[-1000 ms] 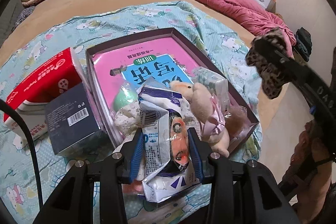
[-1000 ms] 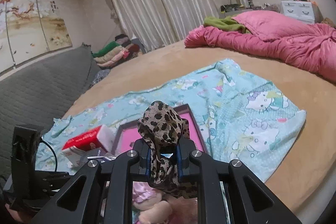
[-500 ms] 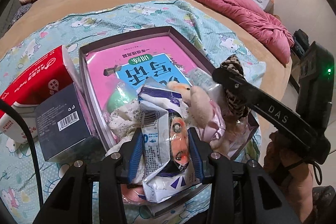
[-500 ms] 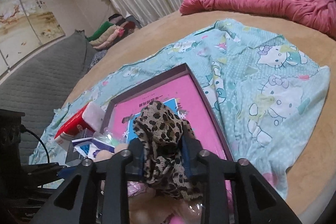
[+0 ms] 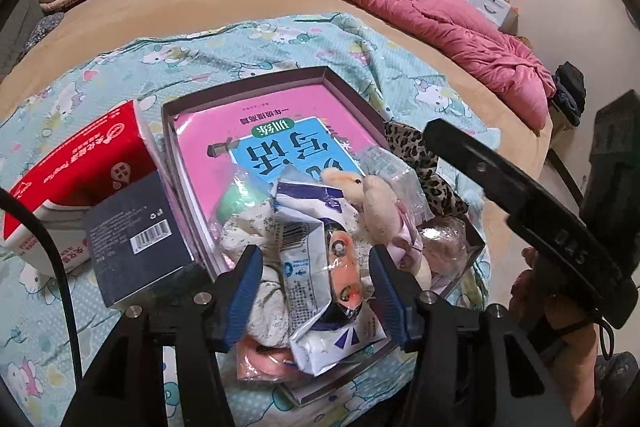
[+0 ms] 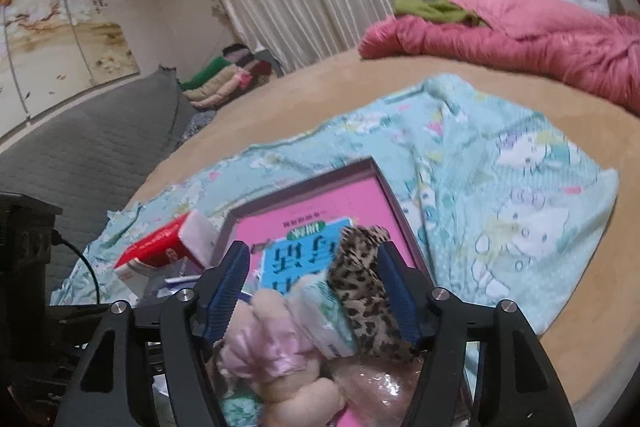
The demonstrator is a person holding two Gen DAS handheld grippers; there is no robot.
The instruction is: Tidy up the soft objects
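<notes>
Red tissue pack (image 5: 76, 167) lies at my far left on the cartoon-print blanket (image 5: 248, 43), with a dark blue box (image 5: 136, 239) leaning against it and touching the left wall of the shallow tray (image 5: 344, 83). A pink book with a blue panel (image 5: 280, 131) covers the tray's floor. Piled on the near end of the tray are a white flowered cloth (image 5: 248, 239), a crinkled white and blue packet (image 5: 320, 267) and a cream plush toy (image 5: 376, 199) in a pink satin dress.

My left tongs (image 5: 316, 291) hang over that pile; they have just been opening, and the blue pads now stand spread on either side of the packet, which lies between them. The left pad is clear of it. Whether the right pad touches it I cannot tell.

Further right, the leopard-print cloth (image 6: 368, 291) rests on the tray's right edge, draped against a small pale green packet (image 6: 324, 311) and the plush toy. My right tongs (image 6: 316, 287) have just been opening too, and their pads are spread wide. The cloth sits between them, close against the right pad, no longer squeezed. Beyond the blanket, a pink quilt (image 5: 420, 11) is heaped at the bed's far right.
</notes>
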